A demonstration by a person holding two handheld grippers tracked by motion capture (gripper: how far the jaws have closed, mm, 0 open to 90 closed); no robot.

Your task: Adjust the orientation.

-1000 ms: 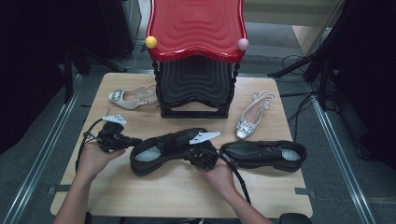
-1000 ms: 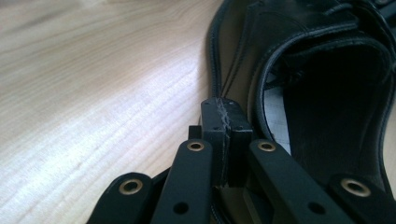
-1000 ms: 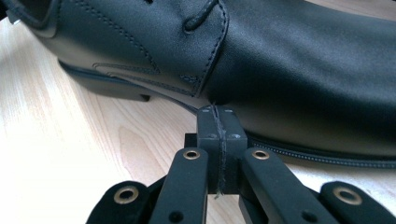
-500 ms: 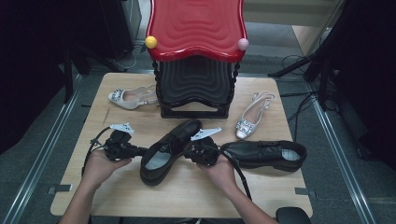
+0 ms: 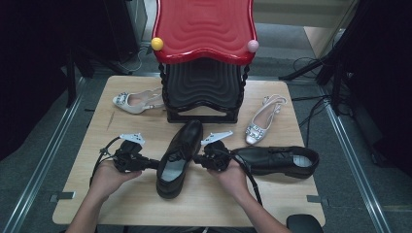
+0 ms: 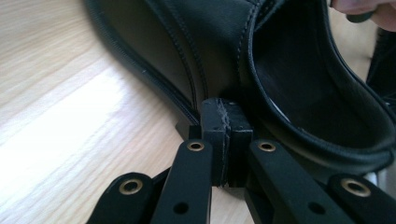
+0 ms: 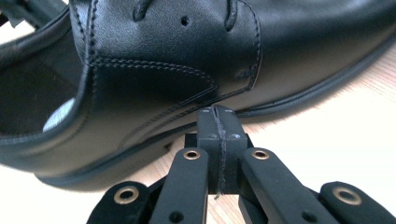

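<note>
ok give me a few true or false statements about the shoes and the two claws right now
1. Both claws, left claw and right claw, are shut with nothing between the jaws. True.
2. The black shoe between the claws points its toe at the red and black rack. True.
3. The second black shoe stands on the rack. False: it lies on the table, right of the right claw.
4. Both silver heeled shoes lie left of the rack. False: one silver shoe is left, the other right.
</note>
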